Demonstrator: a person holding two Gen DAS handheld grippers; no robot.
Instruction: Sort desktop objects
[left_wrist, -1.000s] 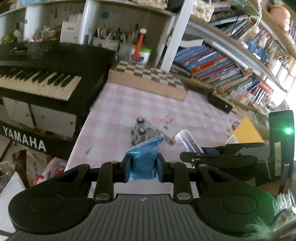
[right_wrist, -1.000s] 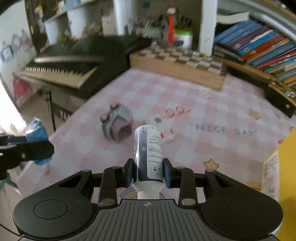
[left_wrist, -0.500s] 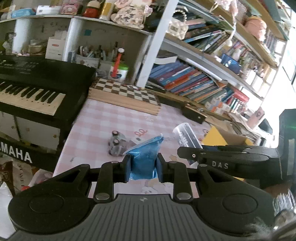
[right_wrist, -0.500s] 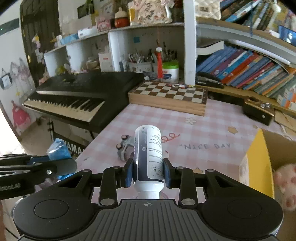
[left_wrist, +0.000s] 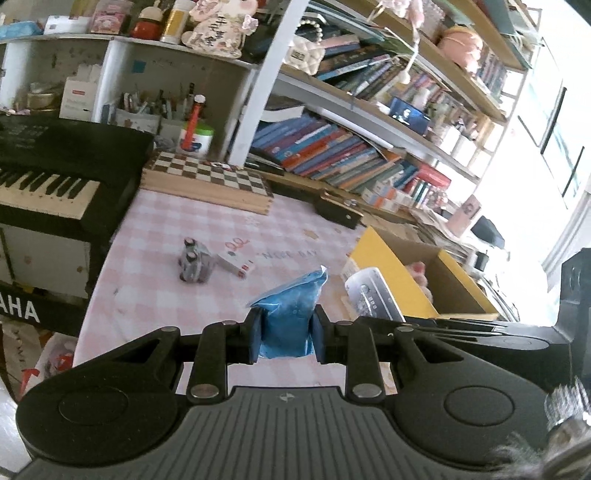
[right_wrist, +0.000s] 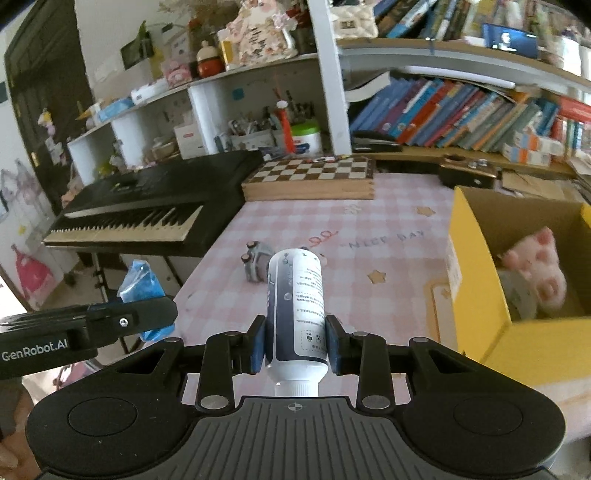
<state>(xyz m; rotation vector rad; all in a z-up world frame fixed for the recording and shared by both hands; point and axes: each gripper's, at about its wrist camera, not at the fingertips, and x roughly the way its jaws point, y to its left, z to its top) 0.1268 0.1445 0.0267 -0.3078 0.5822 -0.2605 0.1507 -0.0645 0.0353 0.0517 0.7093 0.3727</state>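
Your left hand-held gripper (left_wrist: 286, 341) is closed on the blue packet (left_wrist: 288, 314), held above the worktop (left_wrist: 155, 280). Your right hand-held gripper (right_wrist: 295, 349) is closed on the white bottle (right_wrist: 295, 306), beside the yellow box (right_wrist: 476, 295).

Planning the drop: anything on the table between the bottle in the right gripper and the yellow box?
Right wrist view: only bare pink checked tablecloth lies between the bottle and the yellow box; nothing stands there.
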